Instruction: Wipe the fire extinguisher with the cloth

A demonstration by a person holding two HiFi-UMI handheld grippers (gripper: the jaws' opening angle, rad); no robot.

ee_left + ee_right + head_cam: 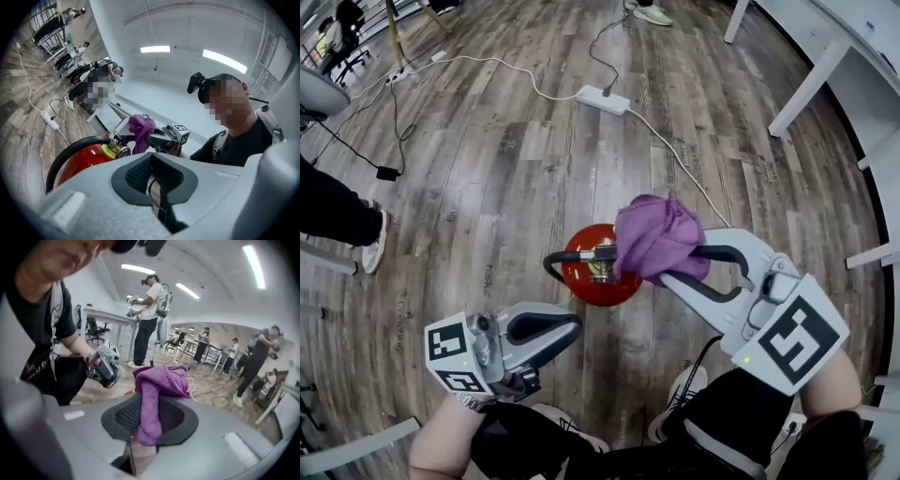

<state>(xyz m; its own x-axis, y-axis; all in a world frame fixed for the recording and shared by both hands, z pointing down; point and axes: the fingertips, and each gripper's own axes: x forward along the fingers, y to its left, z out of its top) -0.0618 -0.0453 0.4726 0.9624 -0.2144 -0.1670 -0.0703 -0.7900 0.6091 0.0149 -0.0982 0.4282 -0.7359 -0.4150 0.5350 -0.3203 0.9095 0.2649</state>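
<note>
Red extinguisher (581, 283) upright, long axis vert., purple cloth (656, 239) at top

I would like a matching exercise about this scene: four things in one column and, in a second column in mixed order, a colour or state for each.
Things:
1. fire extinguisher
2. cloth
3. left gripper
4. power strip

Colours or states:
a. white
b. shut, holding nothing
c. red
d. purple

Pairs: 1-c, 2-d, 3-b, 4-a.
</note>
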